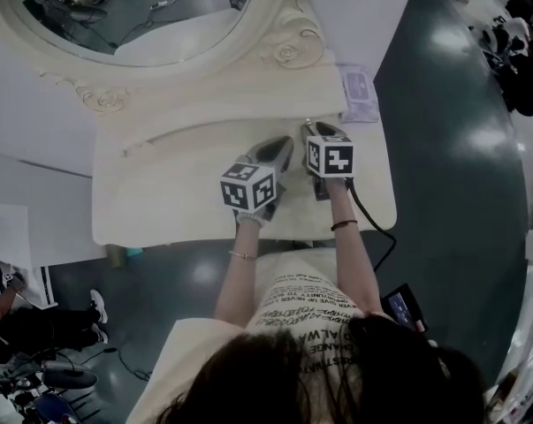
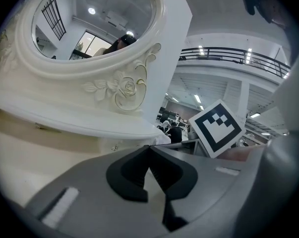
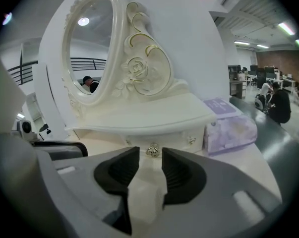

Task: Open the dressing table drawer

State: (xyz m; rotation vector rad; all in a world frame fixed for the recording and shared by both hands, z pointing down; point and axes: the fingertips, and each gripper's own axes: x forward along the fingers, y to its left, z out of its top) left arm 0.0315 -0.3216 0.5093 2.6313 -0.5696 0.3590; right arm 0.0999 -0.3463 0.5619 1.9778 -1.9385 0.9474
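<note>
The cream dressing table (image 1: 160, 193) carries an oval mirror (image 3: 87, 48) on a carved shelf. Under that shelf sits a small drawer front (image 3: 174, 142) with a metal knob (image 3: 152, 151). My right gripper (image 3: 150, 157) is open, and the knob lies just beyond its tips, in line with the gap; nothing is between the pads. In the head view the right gripper (image 1: 315, 131) reaches under the shelf edge, which hides the drawer there. My left gripper (image 2: 149, 150) is shut and empty, hovering over the tabletop beside the right one (image 1: 284, 148).
A purple tissue pack (image 3: 228, 128) lies on the table right of the drawer (image 1: 359, 95). A second small knob (image 3: 191, 140) sits further right on the drawer unit. The right gripper's marker cube (image 2: 216, 128) is close on the left gripper's right. Dark floor surrounds the table.
</note>
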